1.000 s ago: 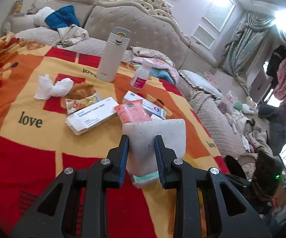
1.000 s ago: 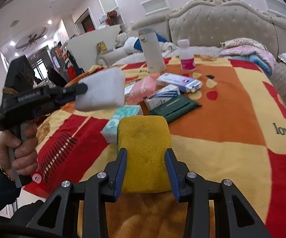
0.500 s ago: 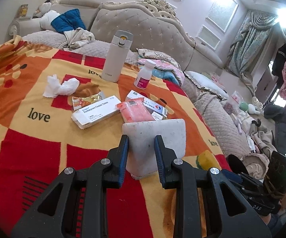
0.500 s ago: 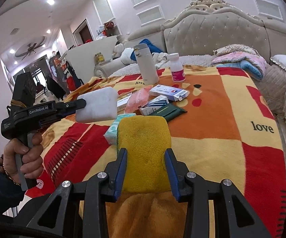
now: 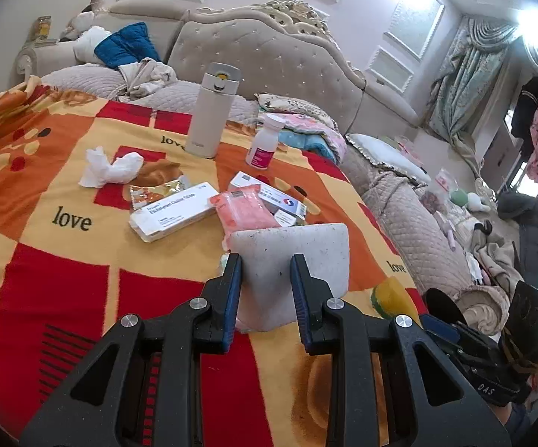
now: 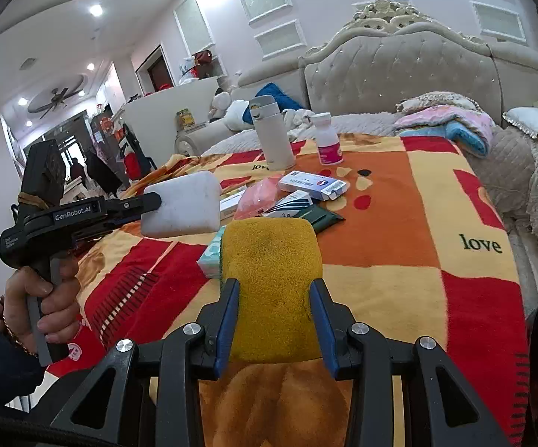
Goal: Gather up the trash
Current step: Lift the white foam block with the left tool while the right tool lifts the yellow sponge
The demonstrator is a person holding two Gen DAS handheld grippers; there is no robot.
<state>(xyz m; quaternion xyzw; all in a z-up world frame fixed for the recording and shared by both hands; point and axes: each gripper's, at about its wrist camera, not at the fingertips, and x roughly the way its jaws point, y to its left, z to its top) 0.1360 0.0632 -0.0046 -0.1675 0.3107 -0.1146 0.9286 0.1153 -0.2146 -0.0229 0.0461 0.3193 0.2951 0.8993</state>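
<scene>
Both tools farther back, each clamping one sponge [image 5: 291,260].

A bed covered by a red, orange and yellow blanket [image 5: 63,246] carries, in the left wrist view, a flask [image 5: 212,111] standing at 12 o'clock, a pill bottle [image 5: 263,143] at 1, crumpled tissues [image 5: 108,167] at 10, and boxes [image 5: 173,210] beside a pink packet [image 5: 244,212] at centre.

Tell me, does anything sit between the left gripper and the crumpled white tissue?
Partly. The left gripper, shut on a white sponge, points toward the long white medicine box and gold wrapper, which lie ahead of the crumpled tissue.
</scene>
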